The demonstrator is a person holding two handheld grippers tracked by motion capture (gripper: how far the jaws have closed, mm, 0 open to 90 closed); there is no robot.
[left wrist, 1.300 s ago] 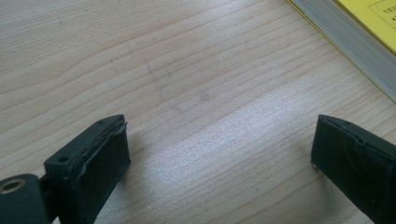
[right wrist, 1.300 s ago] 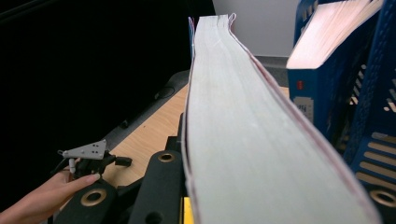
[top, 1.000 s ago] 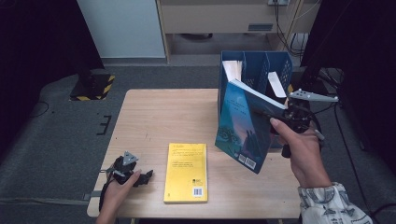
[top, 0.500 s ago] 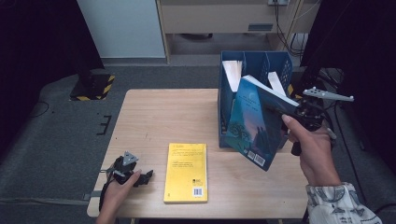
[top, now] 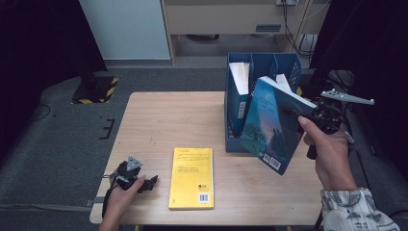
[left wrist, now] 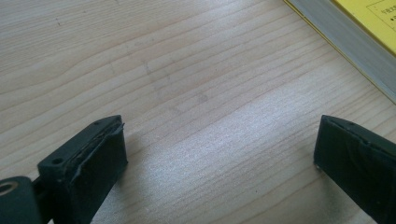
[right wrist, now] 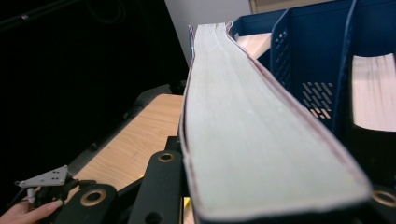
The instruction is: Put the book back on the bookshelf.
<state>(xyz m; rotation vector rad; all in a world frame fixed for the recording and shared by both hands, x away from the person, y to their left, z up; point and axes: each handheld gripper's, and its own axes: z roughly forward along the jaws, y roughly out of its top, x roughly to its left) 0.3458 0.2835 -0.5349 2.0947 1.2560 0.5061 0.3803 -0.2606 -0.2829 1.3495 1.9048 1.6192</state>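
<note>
Your right gripper [top: 315, 115] is clamped on the blue book [top: 270, 124], pinching it at its upper right edge. The book hangs tilted above the table [top: 163, 120], its lower corner out over the near right part of the top, just in front of the blue rack [top: 262, 65]. In the right gripper view the page edge [right wrist: 252, 135] runs away from you between the jaws, with the rack wall [right wrist: 308, 65] close beside it on the right.

The rack stands at the far right of the table. Its left slot holds a book [top: 239, 77] with pages up, and another pale page edge shows behind the blue book. The slots open upward.

Your left gripper [top: 144, 183] rests at the near left corner, jaws spread wide over bare wood with nothing between them. The yellow book [top: 192, 177] lies flat just to its right, its near edge close to the table's front edge; in the left gripper view its page block [left wrist: 345, 42] crosses the upper right corner.

The left and middle of the pale wood top are open. Around the table is grey floor, with a yellow-and-black striped base [top: 96, 89] to the far left and a beige cabinet [top: 231, 19] behind.
</note>
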